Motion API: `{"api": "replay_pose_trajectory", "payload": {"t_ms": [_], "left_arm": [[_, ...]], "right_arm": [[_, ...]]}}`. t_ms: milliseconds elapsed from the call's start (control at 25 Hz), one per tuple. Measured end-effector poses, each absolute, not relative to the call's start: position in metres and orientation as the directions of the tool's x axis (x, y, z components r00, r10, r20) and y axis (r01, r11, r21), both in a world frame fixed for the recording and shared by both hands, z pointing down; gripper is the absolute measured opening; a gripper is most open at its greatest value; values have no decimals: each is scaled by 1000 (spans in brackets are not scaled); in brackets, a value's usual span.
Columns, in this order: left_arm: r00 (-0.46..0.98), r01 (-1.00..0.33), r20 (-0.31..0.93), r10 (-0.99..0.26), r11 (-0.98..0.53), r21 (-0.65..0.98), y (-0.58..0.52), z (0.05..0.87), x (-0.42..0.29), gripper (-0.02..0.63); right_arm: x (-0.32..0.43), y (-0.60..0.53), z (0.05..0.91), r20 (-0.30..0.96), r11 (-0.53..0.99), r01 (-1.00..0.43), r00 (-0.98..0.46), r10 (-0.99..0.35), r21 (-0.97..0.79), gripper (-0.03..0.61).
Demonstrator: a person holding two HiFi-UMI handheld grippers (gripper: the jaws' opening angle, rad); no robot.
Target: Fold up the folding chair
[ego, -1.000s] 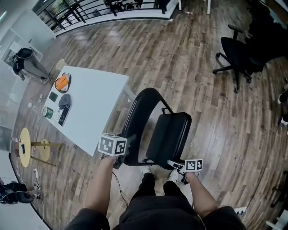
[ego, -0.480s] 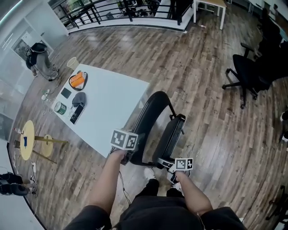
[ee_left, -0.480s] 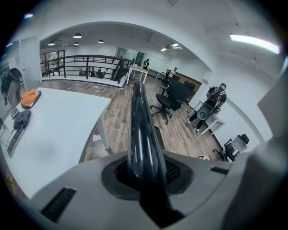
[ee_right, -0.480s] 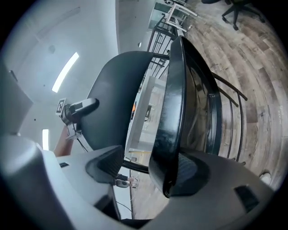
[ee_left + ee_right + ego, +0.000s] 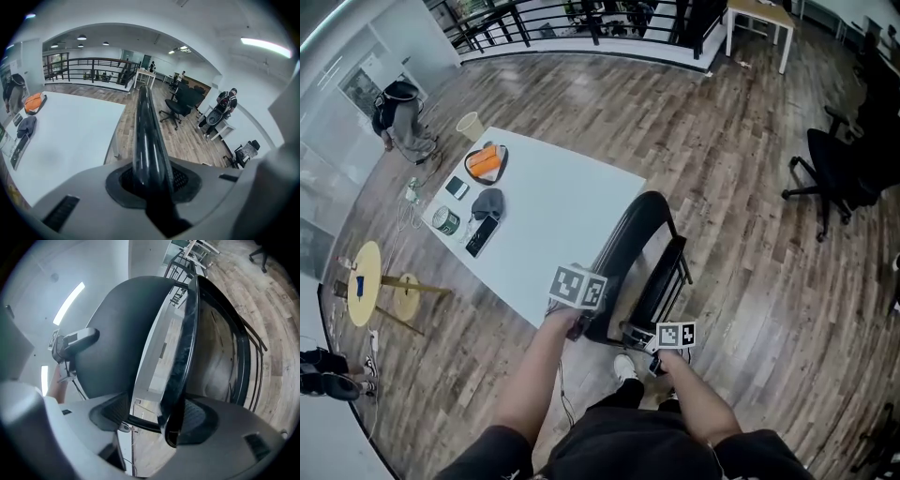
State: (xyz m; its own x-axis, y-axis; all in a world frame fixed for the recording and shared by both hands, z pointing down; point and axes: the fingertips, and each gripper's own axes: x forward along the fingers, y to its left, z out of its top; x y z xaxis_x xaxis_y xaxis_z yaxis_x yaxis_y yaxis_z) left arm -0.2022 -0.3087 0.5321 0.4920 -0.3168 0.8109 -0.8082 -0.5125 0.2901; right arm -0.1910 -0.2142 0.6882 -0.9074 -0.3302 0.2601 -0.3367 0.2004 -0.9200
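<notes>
Seat (image 5: 664, 277) swung up since a second ago: it lay open then and now stands edge-on, close against the back, with the chair (image 5: 628, 246) nearly flat. Chair and both grippers also sit nearer the table (image 5: 553, 216) than before. The chair stands on the wood floor (image 5: 741, 159) just beside the table's near edge, its back loop leaning toward that edge. The left gripper (image 5: 577, 326), on the table side, is clenched on the glossy black tube of the chair's back frame. In the left gripper view the tube runs straight up out of the closed pads (image 5: 180, 178), with the tabletop to one side. The right gripper (image 5: 645, 345), on the side away from the table, has its jaws apart around the seat's front edge. In the right gripper view (image 5: 159, 422) that edge lies against one pad, and floor shows through a gap at the other. A thin black bar crosses between the jaws. On the table's far end lie an orange thing (image 5: 486, 161), a grey cloth (image 5: 487, 202), a phone (image 5: 482, 235) and a can (image 5: 443, 220). Off the far corner a cup (image 5: 470, 125) stands on the floor. A yellow stool (image 5: 364, 295) stands well apart from the table's left side. An office chair (image 5: 844, 178) stands well apart beyond the folding chair.
</notes>
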Motion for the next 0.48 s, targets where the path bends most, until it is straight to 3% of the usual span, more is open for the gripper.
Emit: {"api": "replay_pose_trajectory", "payload": {"t_ms": [480], "left_arm": [[486,-808,814,-317,-518,280,-333,540,-245,77]], "right_arm": [[-250,-249,697,230,163,-308,-898,-375,-937,330]]}}
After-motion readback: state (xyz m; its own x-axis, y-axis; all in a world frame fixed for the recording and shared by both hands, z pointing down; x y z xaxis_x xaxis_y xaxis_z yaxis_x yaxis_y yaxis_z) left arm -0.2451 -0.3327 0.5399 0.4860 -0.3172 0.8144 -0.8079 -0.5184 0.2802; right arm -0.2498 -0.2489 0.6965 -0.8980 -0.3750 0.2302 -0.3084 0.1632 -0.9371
